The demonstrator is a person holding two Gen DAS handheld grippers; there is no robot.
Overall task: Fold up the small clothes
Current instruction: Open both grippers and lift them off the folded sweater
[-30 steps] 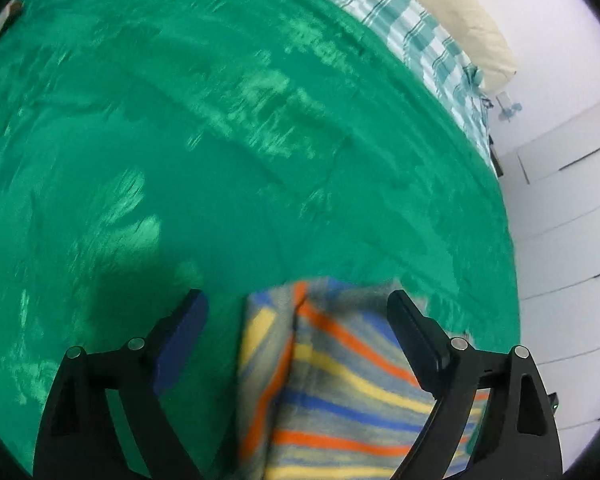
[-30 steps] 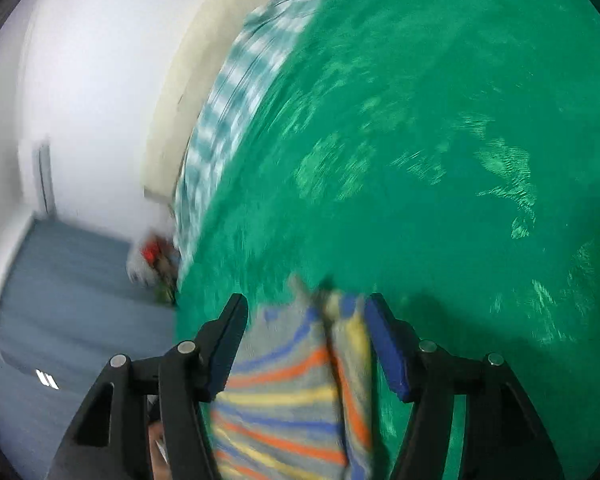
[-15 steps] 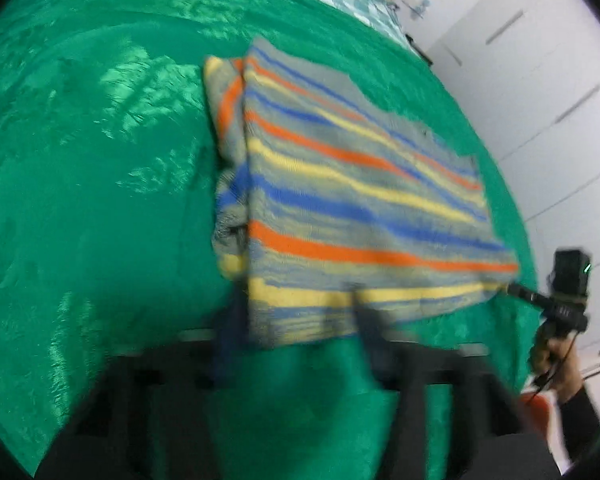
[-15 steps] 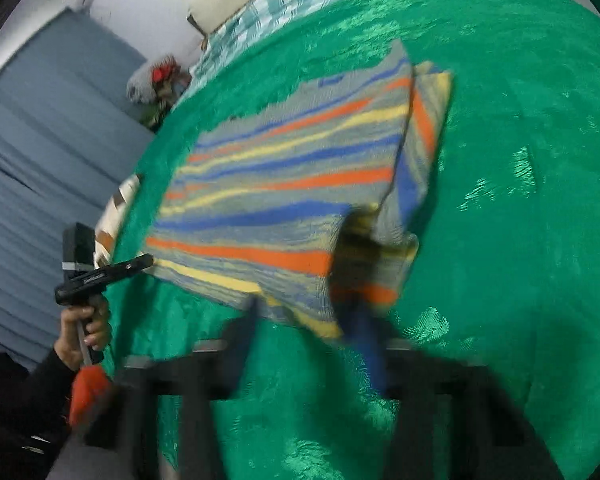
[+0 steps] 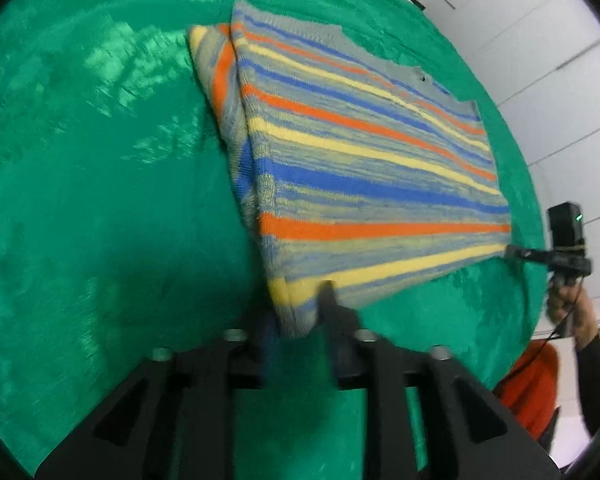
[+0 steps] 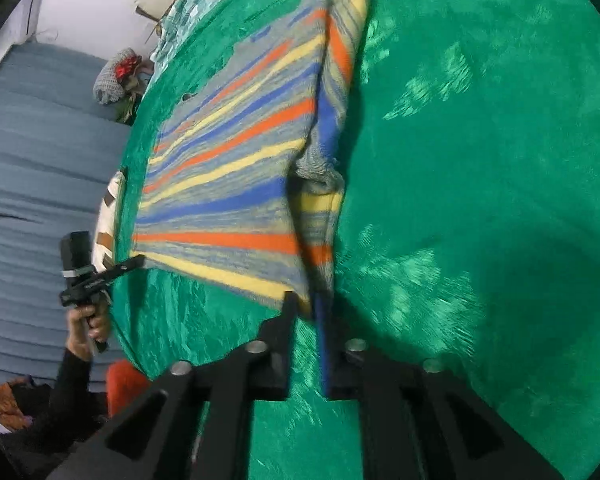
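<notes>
Low in the left wrist view, left gripper [image 5: 298, 312], jaws just reopened partway, near corner of the striped sweater [image 5: 364, 168] between them. Low in the right wrist view, right gripper [image 6: 306, 308], jaws narrow, just reopened slightly, pinching the other near corner. Beyond, sweater spread across the green bed cover [image 5: 100, 200], sleeve tucked along its edge. At far right, a hand [image 5: 564, 304].

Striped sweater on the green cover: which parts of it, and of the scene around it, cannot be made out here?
Striped sweater: lower layers, both views, covered by its top layer.
Person's arm: right wrist view, body cut off by the edge.
Grey and red bundle: right wrist view, too small to identify.
</notes>
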